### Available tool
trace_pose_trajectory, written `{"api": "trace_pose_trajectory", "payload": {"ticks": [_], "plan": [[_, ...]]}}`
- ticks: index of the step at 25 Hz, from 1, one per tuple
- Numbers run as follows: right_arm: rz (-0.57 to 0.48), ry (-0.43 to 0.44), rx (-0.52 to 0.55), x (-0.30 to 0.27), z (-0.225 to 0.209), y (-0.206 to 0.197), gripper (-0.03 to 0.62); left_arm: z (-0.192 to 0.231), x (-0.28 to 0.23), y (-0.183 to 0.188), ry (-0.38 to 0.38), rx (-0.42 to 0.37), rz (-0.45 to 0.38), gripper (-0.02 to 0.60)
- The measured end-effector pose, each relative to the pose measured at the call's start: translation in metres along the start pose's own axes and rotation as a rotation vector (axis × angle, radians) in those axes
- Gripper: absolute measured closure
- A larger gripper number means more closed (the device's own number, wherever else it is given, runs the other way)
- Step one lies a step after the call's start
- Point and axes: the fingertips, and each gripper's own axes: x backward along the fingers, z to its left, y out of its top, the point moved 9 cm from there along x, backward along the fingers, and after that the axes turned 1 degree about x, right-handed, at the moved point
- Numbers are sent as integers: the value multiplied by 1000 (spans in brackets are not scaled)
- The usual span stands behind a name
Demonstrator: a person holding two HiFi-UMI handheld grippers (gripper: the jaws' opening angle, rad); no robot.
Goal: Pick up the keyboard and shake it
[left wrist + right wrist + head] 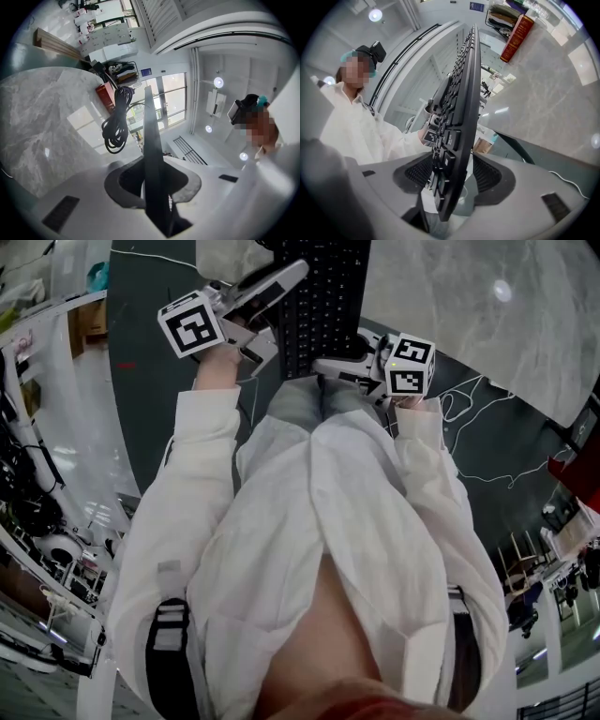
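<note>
Jaws on the left gripper pinch the slim black keyboard edge-on; the right gripper jaws gape loose around it.

One person and one keyboard. There are two grippers: the left gripper at the keyboard's left edge and the right gripper at its right edge. Each carries a marker block, making two cubes, one on the left and one on the right, both near the person. One marble table stands far right. One red book leans on that table in the right gripper view. One black cable coil hangs beside the keyboard in the left gripper view. The same view shows three round lights on the ceiling at right.
</note>
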Motion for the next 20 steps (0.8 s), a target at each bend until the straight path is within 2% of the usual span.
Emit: {"api": "trace_pose_trajectory", "payload": {"ticks": [4, 9, 20], "plan": [[-69, -6, -16, 8, 5, 13, 344, -8, 3, 3, -22, -4, 2, 491], [-188, -28, 15, 26, 32, 22, 344, -36, 17, -19, -38, -27, 37, 491], [-377, -42, 55, 45, 25, 102, 344, -45, 16, -20, -110, 38, 21, 491]]}}
